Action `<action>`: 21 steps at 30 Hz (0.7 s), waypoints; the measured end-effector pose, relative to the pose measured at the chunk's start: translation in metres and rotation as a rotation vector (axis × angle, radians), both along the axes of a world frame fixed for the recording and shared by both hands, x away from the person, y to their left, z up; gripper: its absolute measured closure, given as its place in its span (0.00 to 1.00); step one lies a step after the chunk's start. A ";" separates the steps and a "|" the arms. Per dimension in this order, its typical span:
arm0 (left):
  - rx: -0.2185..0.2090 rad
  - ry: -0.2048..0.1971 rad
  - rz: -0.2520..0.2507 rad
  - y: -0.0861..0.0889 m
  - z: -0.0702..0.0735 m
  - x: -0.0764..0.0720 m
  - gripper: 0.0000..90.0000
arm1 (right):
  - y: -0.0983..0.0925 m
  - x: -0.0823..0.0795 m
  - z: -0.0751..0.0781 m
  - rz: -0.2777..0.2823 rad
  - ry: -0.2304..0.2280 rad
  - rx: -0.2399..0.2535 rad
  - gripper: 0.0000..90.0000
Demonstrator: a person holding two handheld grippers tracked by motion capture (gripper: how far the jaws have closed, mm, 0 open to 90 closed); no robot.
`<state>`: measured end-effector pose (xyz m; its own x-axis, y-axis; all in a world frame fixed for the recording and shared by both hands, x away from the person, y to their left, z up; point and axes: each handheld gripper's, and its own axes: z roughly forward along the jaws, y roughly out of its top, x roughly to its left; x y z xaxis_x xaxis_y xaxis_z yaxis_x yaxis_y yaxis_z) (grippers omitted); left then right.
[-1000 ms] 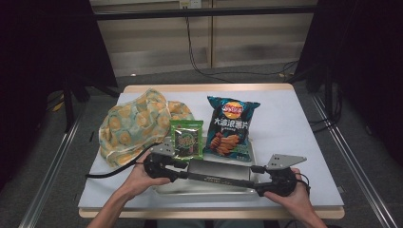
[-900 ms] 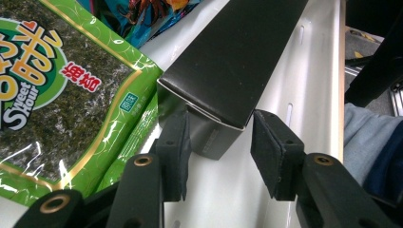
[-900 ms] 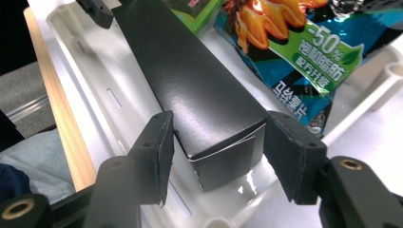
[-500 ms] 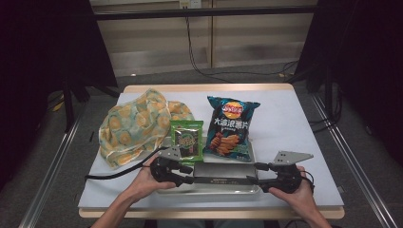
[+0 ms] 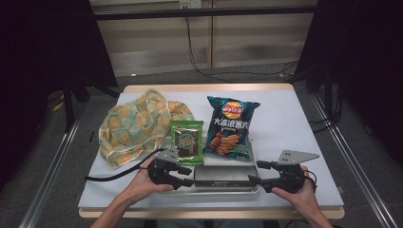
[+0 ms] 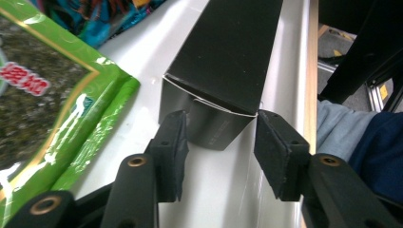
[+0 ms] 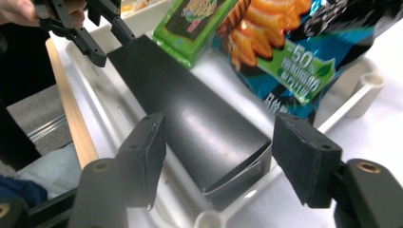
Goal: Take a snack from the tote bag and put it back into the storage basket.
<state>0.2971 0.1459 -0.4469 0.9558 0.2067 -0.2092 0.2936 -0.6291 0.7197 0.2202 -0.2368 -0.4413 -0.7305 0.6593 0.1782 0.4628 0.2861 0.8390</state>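
A long black carton (image 5: 223, 176) lies lengthwise in a shallow white tray (image 5: 228, 190) at the near edge of the worktop (image 5: 294, 128), with a person's two hands working it from either end. The left gripper (image 5: 189, 176) sits at the carton's left end, its jaws half spread and just lately opening; in the left gripper view the pads (image 6: 173, 145) flank the carton's flap end (image 6: 214, 123) closely, one perhaps brushing a corner, with no pinch. The right gripper (image 5: 254, 173) stands at the other end, its jaws wide and likewise just opening, both pads (image 7: 304, 156) clear of the carton (image 7: 190, 118) in the right gripper view — so the carton looks set down, resting on the tray floor and released.

Against the tray's far side lean a green seaweed packet (image 5: 187, 141) and a blue crisp bag (image 5: 230, 127); a yellow-patterned cloth bag (image 5: 135, 126) lies to the left.

The step in hand seems to be letting go cleanly. Done well, that means spreading each pair of jaws fully before backing off, then drawing both grippers straight outward along the carton's length — not upward, where a pad could snag the loose end flap or drag the carton against the tray wall and nudge the leaning packets.
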 end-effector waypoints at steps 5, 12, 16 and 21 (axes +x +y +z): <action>-0.054 -0.010 0.067 0.027 0.016 0.006 0.54 | -0.001 0.000 0.003 -0.011 -0.018 0.014 0.40; -0.112 -0.028 0.195 0.080 0.041 0.023 0.56 | -0.003 -0.001 0.007 -0.022 -0.039 0.035 0.40; -0.139 -0.052 0.280 0.103 0.058 0.046 0.59 | -0.003 0.000 0.008 -0.019 -0.038 0.040 0.40; -0.189 -0.080 0.376 0.124 0.076 0.083 0.62 | -0.002 0.000 0.008 -0.013 -0.039 0.038 0.40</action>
<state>0.3799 0.2699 -0.3707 0.8357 0.5094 -0.2050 0.4162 -0.3440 0.8417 0.2202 -0.2385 -0.4334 -0.7286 0.6623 0.1748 0.4328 0.2473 0.8669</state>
